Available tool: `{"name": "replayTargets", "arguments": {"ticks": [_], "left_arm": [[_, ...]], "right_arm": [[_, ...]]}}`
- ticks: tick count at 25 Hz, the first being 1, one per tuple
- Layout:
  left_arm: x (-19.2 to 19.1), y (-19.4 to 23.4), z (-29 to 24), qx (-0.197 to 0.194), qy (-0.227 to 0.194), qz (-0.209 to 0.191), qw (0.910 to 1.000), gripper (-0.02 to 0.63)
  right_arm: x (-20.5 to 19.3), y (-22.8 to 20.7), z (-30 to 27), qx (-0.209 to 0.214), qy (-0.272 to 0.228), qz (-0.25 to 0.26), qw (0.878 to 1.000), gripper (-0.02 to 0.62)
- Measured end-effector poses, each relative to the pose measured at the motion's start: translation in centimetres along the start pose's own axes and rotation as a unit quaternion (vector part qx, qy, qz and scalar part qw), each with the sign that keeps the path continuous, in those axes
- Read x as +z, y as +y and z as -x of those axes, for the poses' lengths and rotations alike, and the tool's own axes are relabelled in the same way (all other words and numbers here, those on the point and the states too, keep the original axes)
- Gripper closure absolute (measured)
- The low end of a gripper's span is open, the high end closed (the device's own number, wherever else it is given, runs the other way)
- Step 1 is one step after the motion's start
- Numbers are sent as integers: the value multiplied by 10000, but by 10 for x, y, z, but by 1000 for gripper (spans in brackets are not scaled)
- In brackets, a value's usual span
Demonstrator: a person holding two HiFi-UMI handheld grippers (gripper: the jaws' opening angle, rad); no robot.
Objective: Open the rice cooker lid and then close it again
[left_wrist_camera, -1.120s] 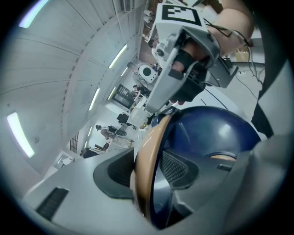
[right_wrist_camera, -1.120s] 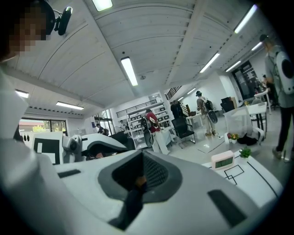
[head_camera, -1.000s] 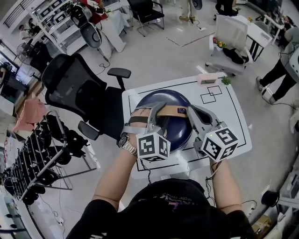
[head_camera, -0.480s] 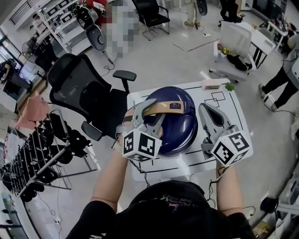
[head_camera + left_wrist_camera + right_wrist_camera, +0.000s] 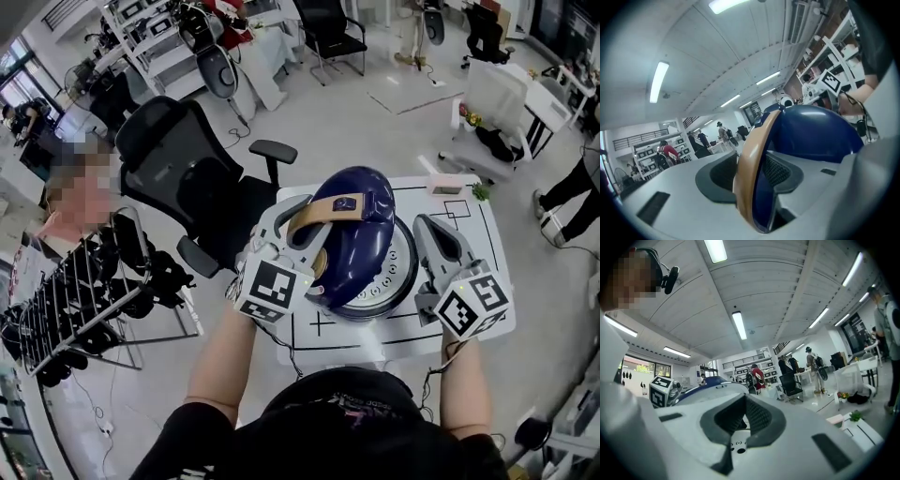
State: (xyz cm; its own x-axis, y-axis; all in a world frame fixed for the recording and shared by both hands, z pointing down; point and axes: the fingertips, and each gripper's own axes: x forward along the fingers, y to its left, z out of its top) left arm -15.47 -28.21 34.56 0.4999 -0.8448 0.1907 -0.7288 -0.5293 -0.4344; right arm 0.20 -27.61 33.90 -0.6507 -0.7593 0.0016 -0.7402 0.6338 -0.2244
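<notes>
Half-raised navy domed rice-cooker lid point(image 5: 367, 239)
Left hand-held gripper point(image 5: 307, 228) clamps its tan curved handle point(image 5: 330, 208); right hand-held gripper point(image 5: 433, 231) alongside, jaws together.

Glossy navy plastic lid point(image 5: 364, 234), smooth tan handle point(image 5: 320, 214), matt white table point(image 5: 469, 211)

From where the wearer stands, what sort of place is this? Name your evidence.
Probably an open-plan lab or workshop office: a black office chair, a white table printed with outlines, and a rack hung with gear.
</notes>
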Motion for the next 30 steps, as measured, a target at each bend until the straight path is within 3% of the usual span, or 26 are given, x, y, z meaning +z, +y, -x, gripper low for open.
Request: {"name": "replayTargets", "arguments": {"ticks": [11, 24, 30], "left_arm": [[-25, 56, 39, 478, -282, 1067, 9927, 460], [-63, 93, 63, 984, -223, 1667, 9808, 488], [-70, 98, 68, 1043, -224, 1843, 9771, 491]], "right_arm": [[-11, 30, -33, 305, 150, 24, 9994, 594], [-25, 62, -58, 555, 296, 60, 9980, 594], [-29, 67, -64, 656, 325, 24, 9973, 594]]}}
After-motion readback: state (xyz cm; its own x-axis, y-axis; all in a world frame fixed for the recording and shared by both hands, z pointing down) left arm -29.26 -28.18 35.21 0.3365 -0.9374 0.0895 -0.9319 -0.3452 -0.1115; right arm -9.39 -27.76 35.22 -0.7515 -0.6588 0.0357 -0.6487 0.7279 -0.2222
